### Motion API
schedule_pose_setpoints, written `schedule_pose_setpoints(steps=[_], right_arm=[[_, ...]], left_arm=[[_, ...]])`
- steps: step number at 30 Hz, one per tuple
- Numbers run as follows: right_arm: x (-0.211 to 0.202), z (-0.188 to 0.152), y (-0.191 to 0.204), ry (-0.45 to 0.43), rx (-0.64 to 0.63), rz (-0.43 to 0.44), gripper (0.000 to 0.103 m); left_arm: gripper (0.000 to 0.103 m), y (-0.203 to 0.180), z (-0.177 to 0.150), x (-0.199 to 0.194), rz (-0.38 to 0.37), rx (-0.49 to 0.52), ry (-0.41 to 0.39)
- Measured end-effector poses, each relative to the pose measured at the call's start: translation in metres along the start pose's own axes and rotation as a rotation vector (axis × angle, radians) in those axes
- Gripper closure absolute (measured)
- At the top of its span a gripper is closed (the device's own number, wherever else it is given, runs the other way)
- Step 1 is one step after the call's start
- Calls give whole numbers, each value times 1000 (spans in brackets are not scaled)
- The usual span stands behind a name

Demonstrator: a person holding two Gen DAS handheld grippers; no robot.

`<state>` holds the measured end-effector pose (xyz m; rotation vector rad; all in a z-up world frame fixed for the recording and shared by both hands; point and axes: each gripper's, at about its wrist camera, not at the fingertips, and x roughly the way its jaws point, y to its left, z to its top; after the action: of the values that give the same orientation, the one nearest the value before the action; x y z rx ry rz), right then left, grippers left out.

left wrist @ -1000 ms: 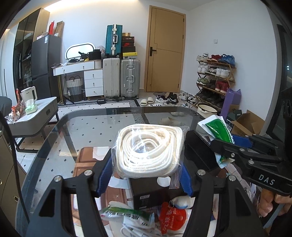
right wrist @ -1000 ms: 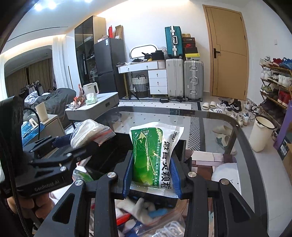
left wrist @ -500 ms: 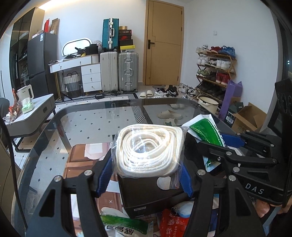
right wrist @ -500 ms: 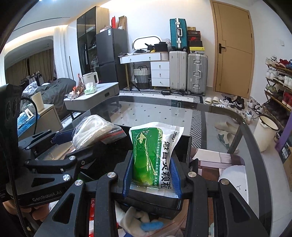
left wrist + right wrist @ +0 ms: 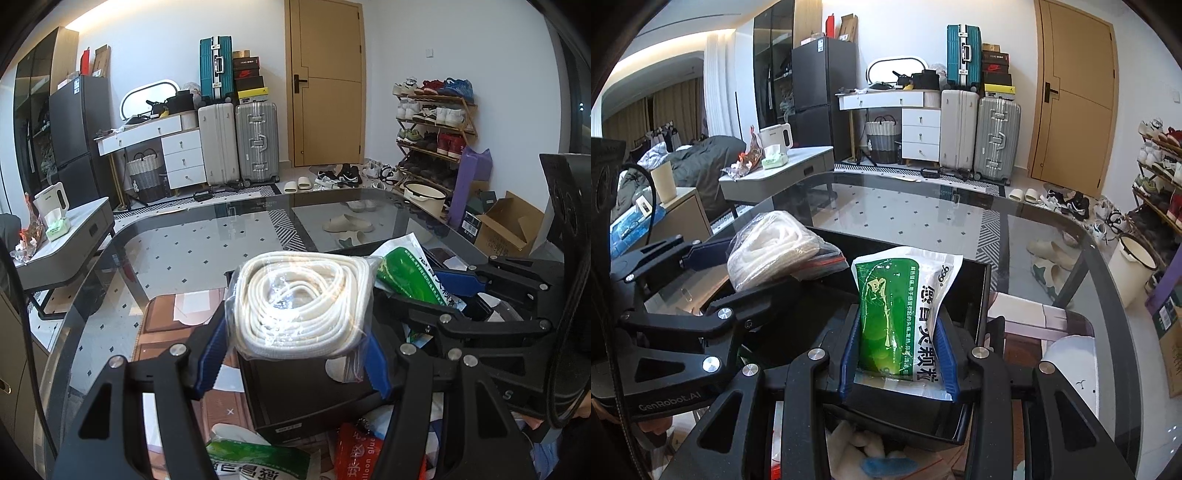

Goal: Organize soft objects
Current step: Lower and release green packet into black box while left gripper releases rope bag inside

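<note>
Loose packets (image 5: 258, 461) lie nearest on the glass table (image 5: 177, 251). Both loads have come lower, now poised over the black box (image 5: 975, 280). Left gripper (image 5: 295, 354) pinches the bagged white cord (image 5: 299, 306); right gripper (image 5: 899, 354) pinches the green sachet (image 5: 905, 314). Judgement: release into the box is next.

Two grippers are in view, the left gripper (image 5: 295, 350) and the right gripper (image 5: 899, 354). Each holds one item: one clear bag of coiled white cord (image 5: 299, 306) and one green-and-white sachet (image 5: 905, 314). One black box (image 5: 971, 295) sits on one glass table (image 5: 184, 240). Behind stand three suitcases (one teal suitcase (image 5: 216, 68), one white suitcase (image 5: 218, 144), one silver suitcase (image 5: 256, 142)), one door (image 5: 325, 81), one shoe rack (image 5: 432, 125), one kettle (image 5: 775, 136) and one cardboard box (image 5: 506, 225).
</note>
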<state>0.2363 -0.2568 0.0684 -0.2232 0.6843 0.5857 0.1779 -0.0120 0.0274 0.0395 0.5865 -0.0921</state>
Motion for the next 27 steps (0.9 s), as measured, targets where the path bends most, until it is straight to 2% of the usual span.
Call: schedule_pose_setpoints(steps=[12,16,20,23,26,27], right_arm=[[0,4,0,53,59,12,66],[-1,2,0,45,48,22,65],[-5,-1,2,8,3,8,56],[-14,-4,4,-30,-41,-34,47],[-24,-3,-1,-55,-39,-67,34],[-28,-3,-5,-60,-23,-72,28]], left_arm=[[40,3,-3,-6,-14,1,6],[39,4,-3,-7,-18,6,9],[39,3,-3,-9,-34,17,10],[37,5,-2,-10,-56,13,10],[26,6,-2,-14,-76,5,11],[19,5,-2,-17,-85,8,5]])
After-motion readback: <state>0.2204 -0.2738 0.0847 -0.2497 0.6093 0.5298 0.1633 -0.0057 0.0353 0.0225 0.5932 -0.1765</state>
